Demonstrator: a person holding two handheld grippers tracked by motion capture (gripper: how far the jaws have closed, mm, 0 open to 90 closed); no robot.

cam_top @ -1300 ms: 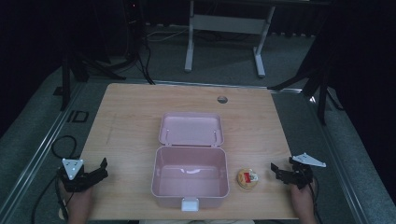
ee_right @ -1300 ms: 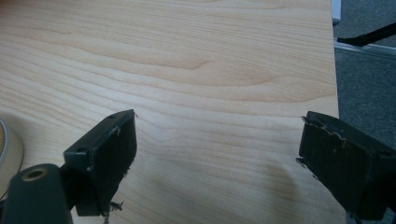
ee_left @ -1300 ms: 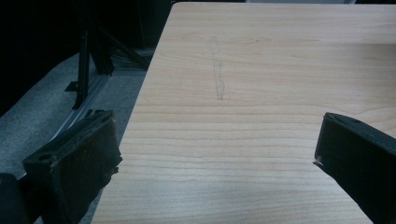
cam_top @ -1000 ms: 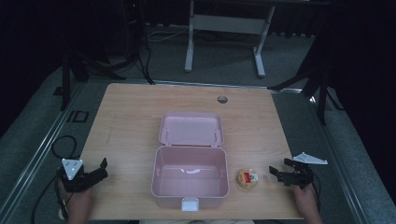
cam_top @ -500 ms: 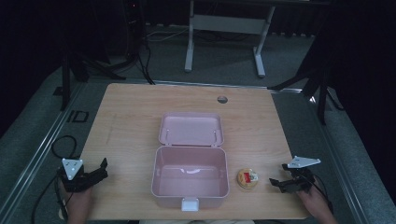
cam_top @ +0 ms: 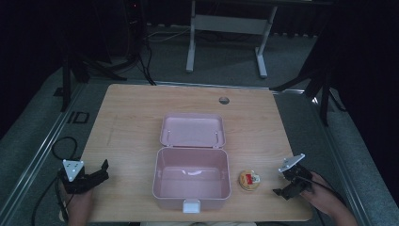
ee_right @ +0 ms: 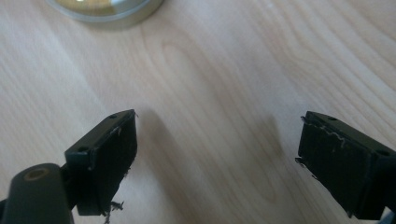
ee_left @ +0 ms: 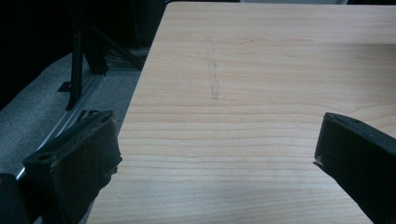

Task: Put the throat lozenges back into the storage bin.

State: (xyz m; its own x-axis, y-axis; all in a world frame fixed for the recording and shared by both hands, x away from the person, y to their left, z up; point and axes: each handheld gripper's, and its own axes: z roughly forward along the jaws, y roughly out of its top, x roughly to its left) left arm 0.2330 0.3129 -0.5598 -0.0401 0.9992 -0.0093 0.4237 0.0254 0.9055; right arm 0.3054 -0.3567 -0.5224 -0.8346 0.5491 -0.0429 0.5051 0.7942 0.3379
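Round tin [cam_top: 249, 180] with a red-and-gold label sits on the desk [cam_top: 141, 113] just right of the open pink lunchbox [cam_top: 192, 181], not yet picked up. Right tool [cam_top: 285, 187], jaws wide and empty, points at it nearby; left tool [cam_top: 101, 172] rests open, also empty.

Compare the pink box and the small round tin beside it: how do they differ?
The pink box is large and rectangular; the round tin is small, flat and circular. The box stands open with its lid folded back and its inside bare; the tin looks closed, with a red and yellow top. The box sits mid-table; the tin lies to its right, nearer the right gripper, whose jaws are open. Both rest on the wooden table, untouched.
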